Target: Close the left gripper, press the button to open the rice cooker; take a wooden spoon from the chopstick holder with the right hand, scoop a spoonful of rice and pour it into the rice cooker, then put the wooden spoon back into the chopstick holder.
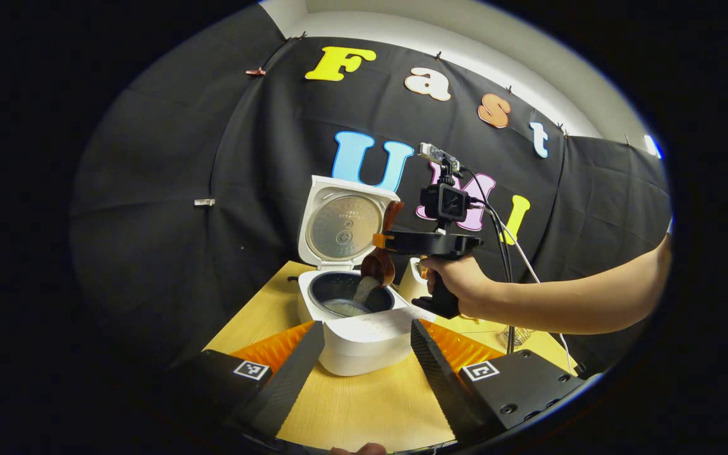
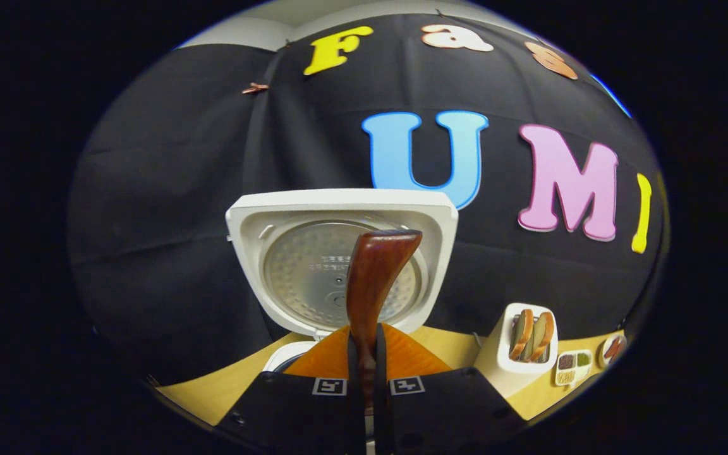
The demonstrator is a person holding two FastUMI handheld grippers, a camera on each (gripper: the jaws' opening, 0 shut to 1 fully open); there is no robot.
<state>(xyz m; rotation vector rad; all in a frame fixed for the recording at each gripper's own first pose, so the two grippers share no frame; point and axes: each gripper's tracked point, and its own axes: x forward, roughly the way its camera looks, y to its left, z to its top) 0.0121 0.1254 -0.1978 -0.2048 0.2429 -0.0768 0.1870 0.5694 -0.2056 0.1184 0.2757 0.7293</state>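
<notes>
The white rice cooker [image 1: 364, 341] stands on the wooden table with its lid [image 1: 339, 221] swung up. Its dark inner pot [image 1: 339, 294] holds some rice. My left gripper [image 1: 367, 325] is open, with its fingers on either side of the cooker's front and apart from it. A hand holds my right gripper [image 1: 382, 241] above the pot, shut on the brown wooden spoon [image 1: 379, 265]. The spoon's bowl tilts down and rice [image 1: 363, 291] streams into the pot. In the right gripper view, my right gripper [image 2: 367, 344] clamps the spoon handle [image 2: 373, 278] in front of the lid [image 2: 288, 265].
The white chopstick holder [image 2: 522, 344] with wooden utensils stands to the right of the cooker. Beside it are a small tray of grains [image 2: 572, 368] and a plate [image 2: 613, 347]. Cables [image 1: 503, 240] hang from the right gripper. A forearm [image 1: 579, 297] reaches in from the right.
</notes>
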